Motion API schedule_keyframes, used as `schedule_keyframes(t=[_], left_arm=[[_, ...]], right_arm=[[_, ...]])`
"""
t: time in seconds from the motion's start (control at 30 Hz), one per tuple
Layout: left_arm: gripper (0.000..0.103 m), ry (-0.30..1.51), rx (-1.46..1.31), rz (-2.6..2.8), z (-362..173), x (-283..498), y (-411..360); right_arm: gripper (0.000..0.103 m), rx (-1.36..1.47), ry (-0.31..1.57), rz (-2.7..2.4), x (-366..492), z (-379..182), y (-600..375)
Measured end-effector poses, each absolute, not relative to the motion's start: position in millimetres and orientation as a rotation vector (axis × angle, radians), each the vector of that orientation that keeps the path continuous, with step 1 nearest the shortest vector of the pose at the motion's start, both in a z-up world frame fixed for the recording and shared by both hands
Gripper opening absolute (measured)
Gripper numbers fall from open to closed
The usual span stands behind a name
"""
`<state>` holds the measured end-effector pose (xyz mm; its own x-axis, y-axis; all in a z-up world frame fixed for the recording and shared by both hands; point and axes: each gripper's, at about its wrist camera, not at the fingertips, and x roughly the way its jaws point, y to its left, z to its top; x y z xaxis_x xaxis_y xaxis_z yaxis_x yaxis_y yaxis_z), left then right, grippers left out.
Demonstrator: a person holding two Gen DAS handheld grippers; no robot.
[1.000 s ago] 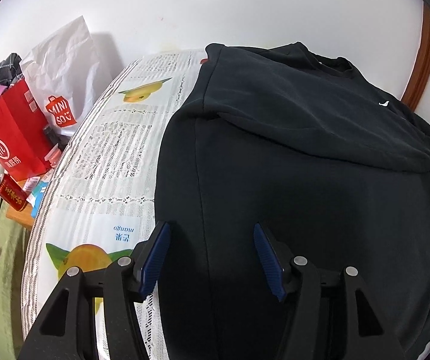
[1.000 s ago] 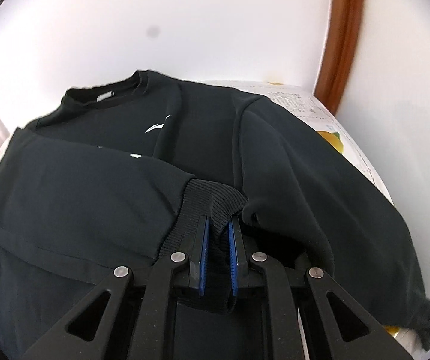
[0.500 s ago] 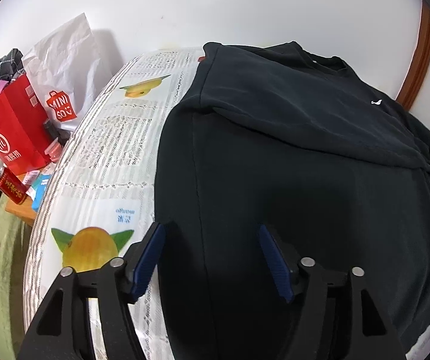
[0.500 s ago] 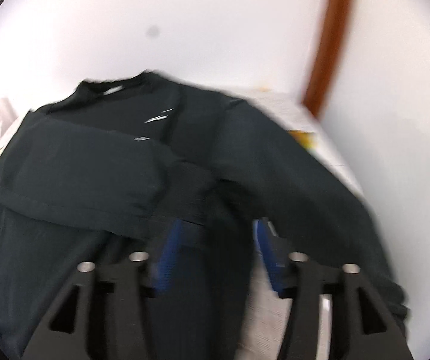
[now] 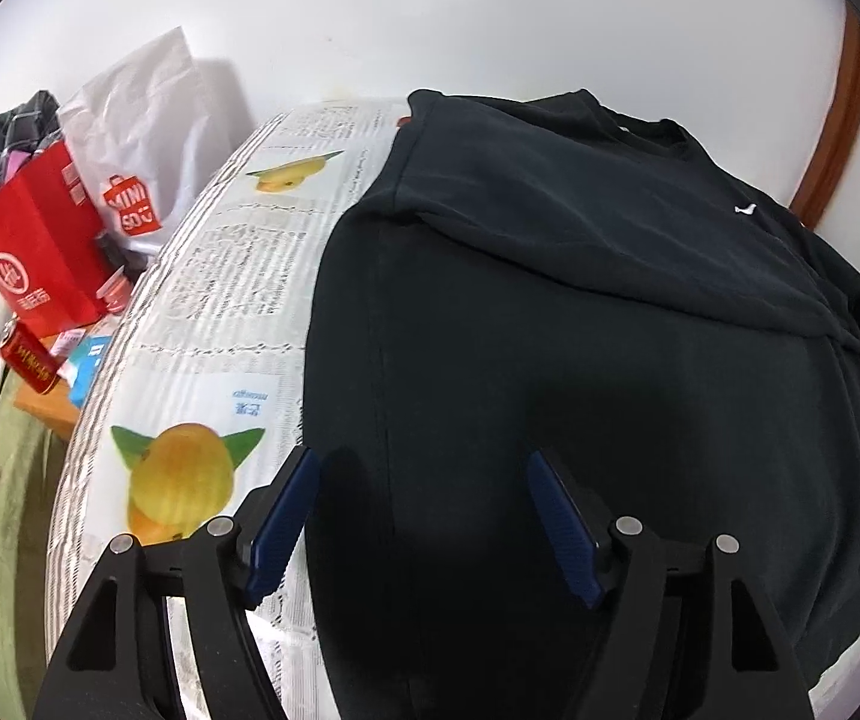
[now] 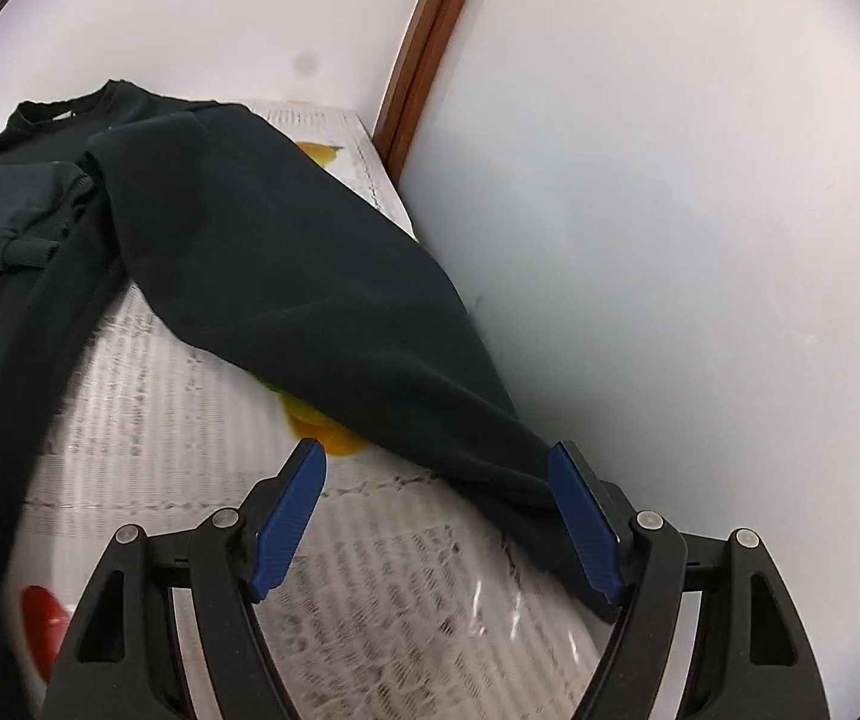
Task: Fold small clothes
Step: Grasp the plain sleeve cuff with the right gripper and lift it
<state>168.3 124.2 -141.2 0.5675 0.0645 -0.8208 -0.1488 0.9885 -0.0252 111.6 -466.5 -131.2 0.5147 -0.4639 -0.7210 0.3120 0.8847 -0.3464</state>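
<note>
A black sweatshirt (image 5: 550, 330) lies flat on a table covered with a fruit-printed cloth (image 5: 219, 276). One sleeve (image 5: 550, 222) is folded across its chest. My left gripper (image 5: 422, 459) hovers open over the lower body of the sweatshirt, near its left edge, gripping nothing. In the right wrist view the other sleeve (image 6: 309, 276) stretches out along the table's edge by the wall. My right gripper (image 6: 436, 449) is opening above that sleeve's cuff end, which lies just inside its right finger (image 6: 580, 516); the pads do not press on it.
A red paper bag (image 5: 39, 258), a white shopping bag (image 5: 141, 138) and other clutter stand left of the table. A white wall (image 6: 670, 240) with a brown wooden frame (image 6: 430, 30) runs close along the table's right side.
My right gripper let go of the ribbed cuff it held at the chest, opened, and swung right to the outstretched sleeve. My left gripper opened wider and barely moved.
</note>
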Motion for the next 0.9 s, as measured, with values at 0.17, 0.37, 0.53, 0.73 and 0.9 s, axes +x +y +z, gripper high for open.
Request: schedule_keyframes(t=[0.17,0.37,0.53,0.73,0.9], left_arm=[[0.071,0.933,-0.084,0.184,-126.7,156.8,121.7],[0.071,0.935,-0.116,0.251,-125.6,143.8,122.7],[0.071,0.952,-0.128,0.280,-132.1,138.6,120.8],[0.071,0.962,-0.144,0.307,-135.9,140.2,115.7],[0.071,0.950,-0.133,0.308,-131.6,138.8,112.4]], right_arm=[[0.068,-0.230,0.958,-0.428,133.4,-147.9,-470.6],[0.004,-0.285,0.962,-0.374,142.6,-156.0,-460.4],[0.003,-0.226,0.824,-0.397,148.3,-111.2,-462.0],[0.003,-0.153,0.623,-0.253,159.0,-40.1,-425.5],[0.003,-0.096,0.515,-0.075,161.2,4.6,-362.3]])
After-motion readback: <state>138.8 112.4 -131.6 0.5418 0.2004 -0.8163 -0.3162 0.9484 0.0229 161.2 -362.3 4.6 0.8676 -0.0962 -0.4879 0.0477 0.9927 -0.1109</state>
